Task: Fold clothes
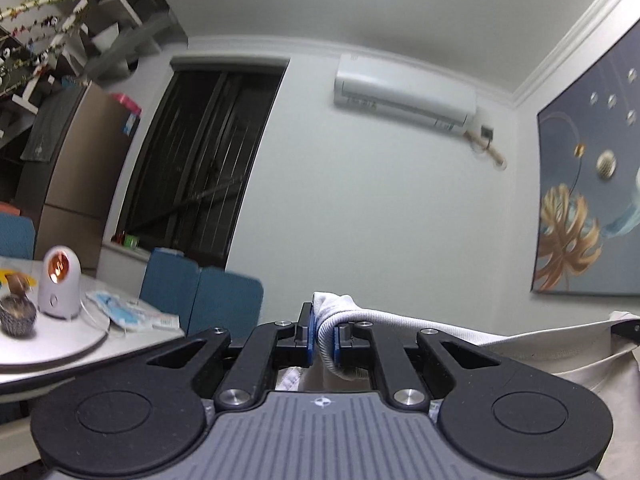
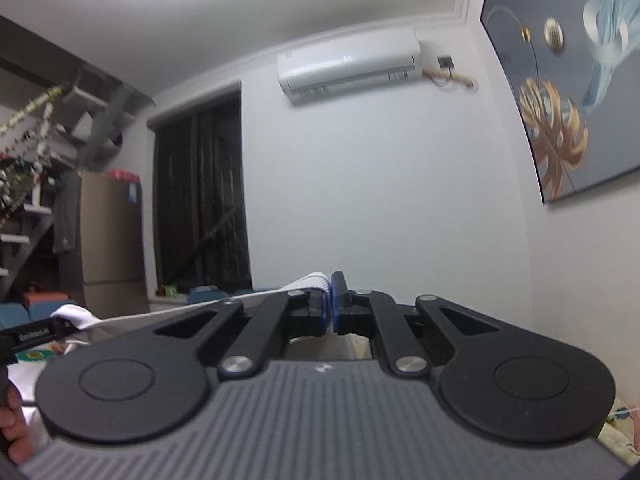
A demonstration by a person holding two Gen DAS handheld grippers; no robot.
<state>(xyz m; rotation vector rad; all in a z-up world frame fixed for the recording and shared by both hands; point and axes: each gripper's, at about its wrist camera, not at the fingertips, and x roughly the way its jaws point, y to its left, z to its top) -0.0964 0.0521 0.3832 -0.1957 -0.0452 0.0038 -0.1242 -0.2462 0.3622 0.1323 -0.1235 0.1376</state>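
Observation:
A white garment (image 1: 400, 322) with a ribbed hem is held up in the air, stretched between both grippers. My left gripper (image 1: 323, 338) is shut on its ribbed edge, and the cloth runs right to the other gripper's tip (image 1: 626, 328). In the right wrist view my right gripper (image 2: 329, 310) is shut on the ribbed edge of the garment (image 2: 312, 280), and the taut cloth runs left to the left gripper (image 2: 36, 332). Both cameras point up at the wall, so the hanging part of the garment is mostly hidden.
A white table (image 1: 132, 340) at the left bears a small white appliance (image 1: 60, 286), a bowl (image 1: 16, 316) and packets. Blue chairs (image 1: 200, 296) stand behind it. A dark window (image 1: 208, 160), an air conditioner (image 1: 404, 96) and a wall painting (image 1: 588, 200) are ahead.

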